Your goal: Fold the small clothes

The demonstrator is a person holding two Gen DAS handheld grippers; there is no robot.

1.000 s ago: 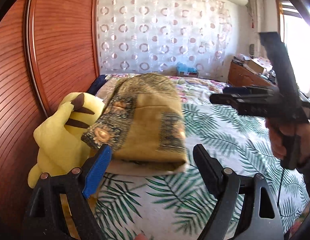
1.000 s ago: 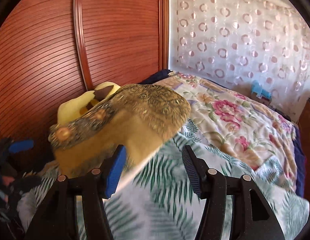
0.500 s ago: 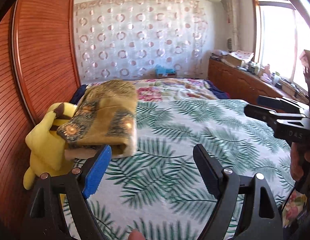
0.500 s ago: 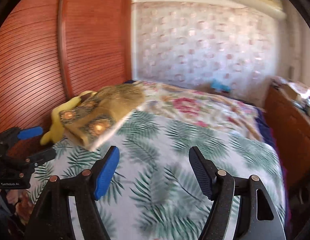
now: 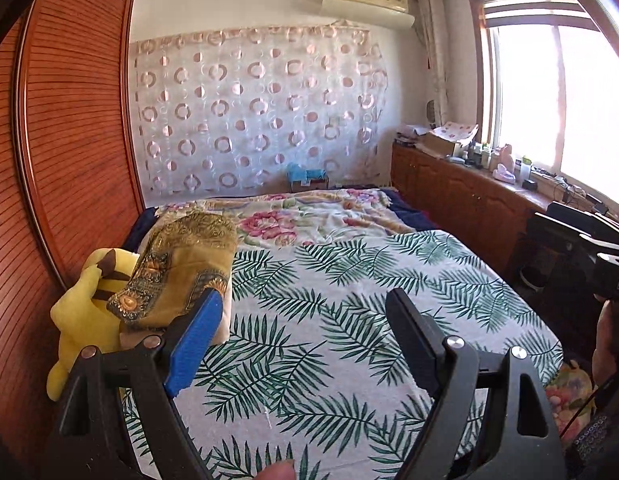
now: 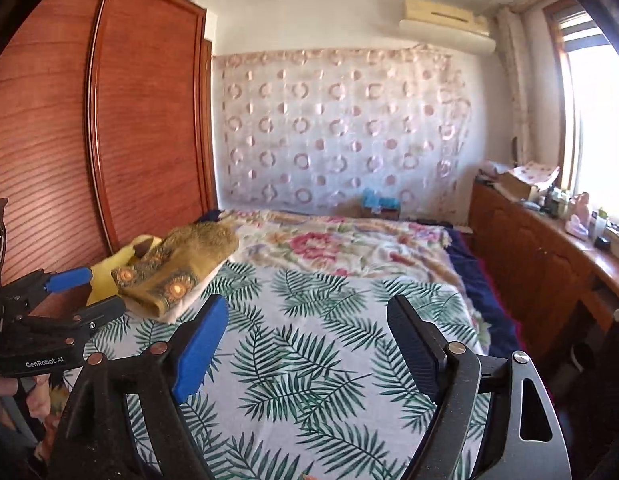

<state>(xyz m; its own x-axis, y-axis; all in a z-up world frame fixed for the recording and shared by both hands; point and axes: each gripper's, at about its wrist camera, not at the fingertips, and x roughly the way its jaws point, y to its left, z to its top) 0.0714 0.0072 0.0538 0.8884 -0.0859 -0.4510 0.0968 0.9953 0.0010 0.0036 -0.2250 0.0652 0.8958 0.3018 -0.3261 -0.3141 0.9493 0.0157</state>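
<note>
The folded garment (image 5: 181, 268), a mustard-yellow cloth with dark patterned bands and round flower medallions, lies on the left side of the bed (image 5: 349, 300), close to the wooden wardrobe (image 5: 73, 140). It rests on top of a pale, whitish folded piece whose edge shows beneath it, and its left side leans against a yellow plush toy (image 5: 85, 312) with brown-tipped ears that sits between the cloth and the wardrobe. In the right wrist view the same garment (image 6: 177, 272) shows its folded stack edge-on, with the plush toy (image 6: 109, 268) just behind it. The left gripper (image 5: 301, 336) hangs over the leaf-printed sheet, its 2 fingers spread wide with nothing between them; its blue-padded finger overlaps the near corner of the garment in the picture, though whether it touches cannot be told. The right gripper (image 6: 305, 344) is likewise spread wide and holds nothing, with only the palm-leaf sheet visible between its fingers. In the right wrist view the left gripper (image 6: 83, 294) appears at the left edge, also gaping, near the garment. Farther up the bed lies a floral quilt (image 5: 309, 216) with pink blossoms. Behind it hangs a sheer curtain (image 5: 257, 112) with ring patterns, an air conditioner (image 5: 365, 0) above it, and a low wooden cabinet (image 5: 461, 192) under the bright window (image 5: 557, 104) on the right.
</note>
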